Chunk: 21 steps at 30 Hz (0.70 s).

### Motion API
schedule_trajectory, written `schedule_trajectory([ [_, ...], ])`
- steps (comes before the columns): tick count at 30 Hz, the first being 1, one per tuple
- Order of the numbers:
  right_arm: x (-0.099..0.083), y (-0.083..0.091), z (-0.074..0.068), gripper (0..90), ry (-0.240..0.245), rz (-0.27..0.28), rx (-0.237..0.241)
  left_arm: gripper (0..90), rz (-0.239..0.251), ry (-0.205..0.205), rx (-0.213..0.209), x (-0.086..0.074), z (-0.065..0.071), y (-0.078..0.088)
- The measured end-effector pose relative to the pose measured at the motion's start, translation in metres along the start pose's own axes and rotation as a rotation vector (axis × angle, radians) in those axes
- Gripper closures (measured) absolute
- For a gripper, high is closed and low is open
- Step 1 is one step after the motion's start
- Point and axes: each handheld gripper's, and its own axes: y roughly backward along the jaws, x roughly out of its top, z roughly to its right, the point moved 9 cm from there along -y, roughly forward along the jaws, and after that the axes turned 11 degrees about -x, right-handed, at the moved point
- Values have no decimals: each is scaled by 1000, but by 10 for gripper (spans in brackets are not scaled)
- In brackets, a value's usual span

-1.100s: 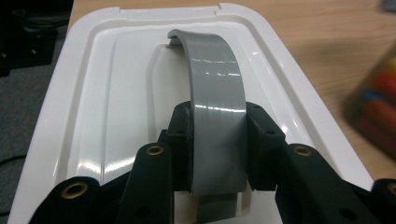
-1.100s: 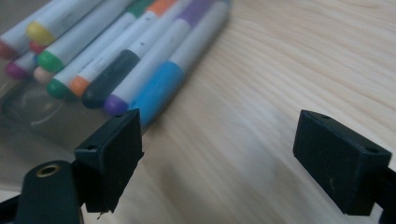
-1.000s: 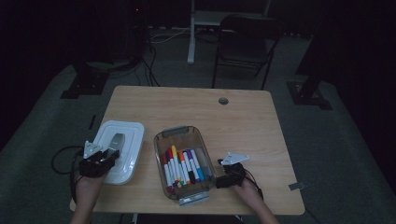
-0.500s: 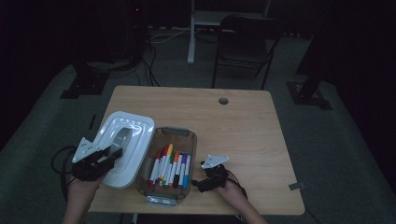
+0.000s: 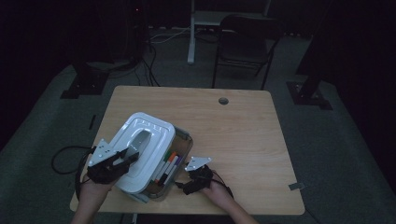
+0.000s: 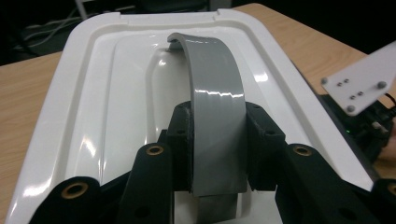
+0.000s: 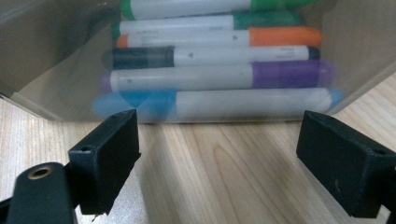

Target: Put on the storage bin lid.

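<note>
My left gripper (image 5: pixel 122 159) is shut on the grey arched handle (image 6: pixel 215 107) of a white plastic lid (image 5: pixel 142 147). It holds the lid tilted over the left part of a clear box (image 5: pixel 186 145). Coloured markers (image 5: pixel 167 165) lie in the box, most of them hidden under the lid. In the left gripper view the lid (image 6: pixel 107 93) stretches away from the left gripper (image 6: pixel 217 140). My right gripper (image 5: pixel 190 179) rests low on the table at the box's right side. The right gripper (image 7: pixel 219 158) stands open, facing the box wall (image 7: pixel 46 70) and the stacked markers (image 7: pixel 215 79) behind it.
The wooden table (image 5: pixel 261 135) has a cable hole (image 5: pixel 223 100) near its far edge. A dark folding chair (image 5: pixel 245 42) stands beyond the table. Black cables (image 5: pixel 65 156) trail off the left front corner. The box sits close to the front edge.
The left gripper has lifted the lid off the table and carried it right, over the box. The box and the right gripper have shifted left.
</note>
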Motion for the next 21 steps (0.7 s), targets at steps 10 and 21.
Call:
schedule_trajectory([
  [10,-11,21,26,130,-37,6,-49,684,-22,11,-60,-4,19,-25],
  [21,-31,37,54,130,-93,-5,-106,682,-64,21,-78,-12,25,-48],
])
